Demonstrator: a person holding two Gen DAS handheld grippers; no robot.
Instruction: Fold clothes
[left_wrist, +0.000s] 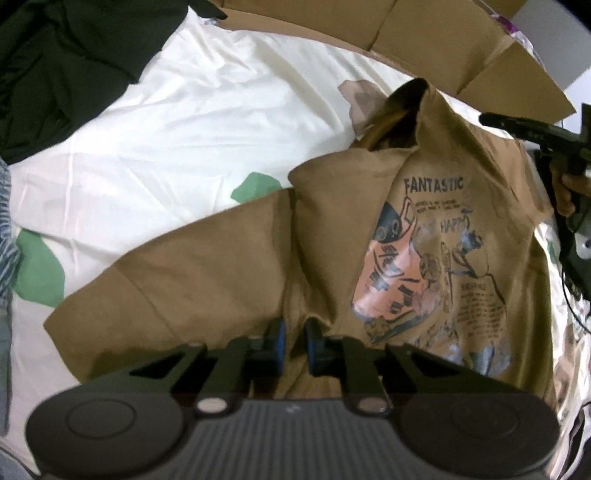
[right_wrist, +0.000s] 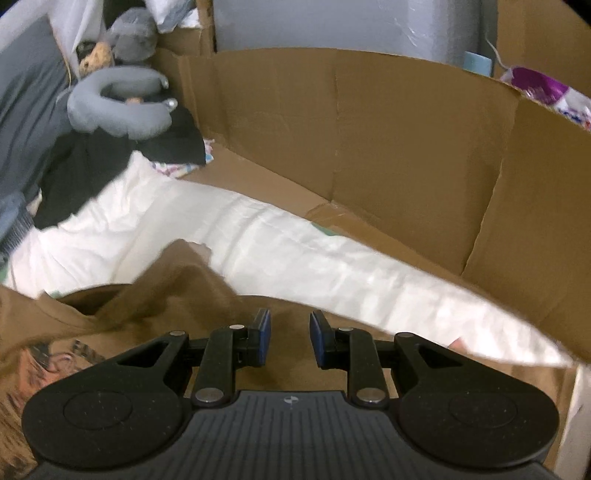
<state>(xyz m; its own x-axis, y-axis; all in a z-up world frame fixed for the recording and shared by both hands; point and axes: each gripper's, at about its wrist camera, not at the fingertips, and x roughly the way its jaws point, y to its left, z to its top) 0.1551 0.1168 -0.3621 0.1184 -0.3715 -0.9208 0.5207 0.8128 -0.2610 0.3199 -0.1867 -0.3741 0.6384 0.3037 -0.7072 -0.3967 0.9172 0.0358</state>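
- The brown graphic tee (left_wrist: 424, 229) is laid print-up on the white bedsheet (left_wrist: 177, 122), probably so the sleeves can be folded in.
- The left gripper (left_wrist: 293, 345) is pointed down at the tee's lower edge; jaws narrow, a fold of brown cloth apparently pinched, though the blur makes that hard to confirm.
- The right gripper (right_wrist: 290, 341) is hovered over the tee's far edge beside the cardboard wall (right_wrist: 369, 129). Its jaws are partly open, nothing clearly held.

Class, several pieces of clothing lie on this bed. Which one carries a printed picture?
The brown T-shirt beside the left claw: it bears the word FANTASTIC and a drawing. The dark garment at the bed's far corner is plain.
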